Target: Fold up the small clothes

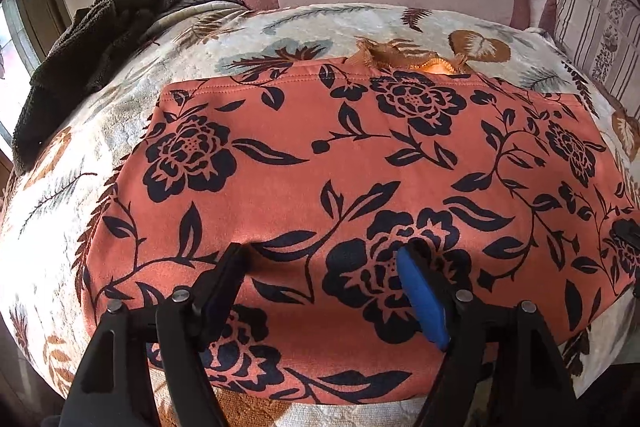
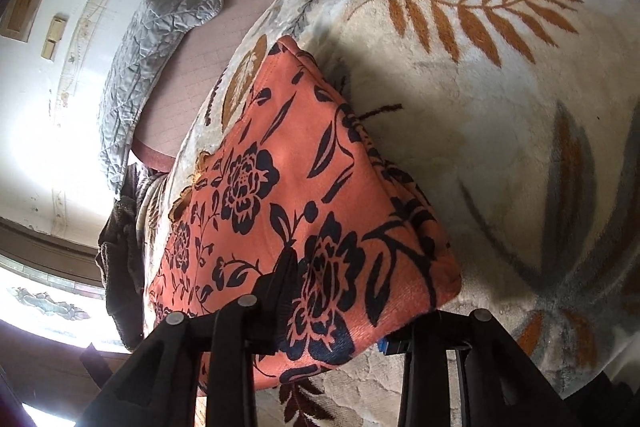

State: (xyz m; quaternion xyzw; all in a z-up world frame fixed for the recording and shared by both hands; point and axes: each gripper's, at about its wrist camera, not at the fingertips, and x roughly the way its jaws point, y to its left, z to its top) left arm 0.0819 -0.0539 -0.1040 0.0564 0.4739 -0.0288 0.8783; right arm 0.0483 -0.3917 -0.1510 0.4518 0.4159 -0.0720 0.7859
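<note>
Your left hand-held gripper (image 1: 324,259) is hovering wide open over the orange garment (image 1: 360,163) with black flowers, lying on the leaf-patterned blanket (image 2: 500,131); your right hand-held gripper (image 2: 340,315) is clamping its corner.

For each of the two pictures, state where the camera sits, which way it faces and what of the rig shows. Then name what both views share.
Left wrist: sits on the left gripper, looking steeply down over the orange garment with black flower print; both fingers show, spread wide over the cloth.
Right wrist: sits on the right gripper, looking down at the garment's corner, which lies between its black fingers.
Shared: the garment, the cream leaf-patterned blanket, the grey quilted cover.
</note>
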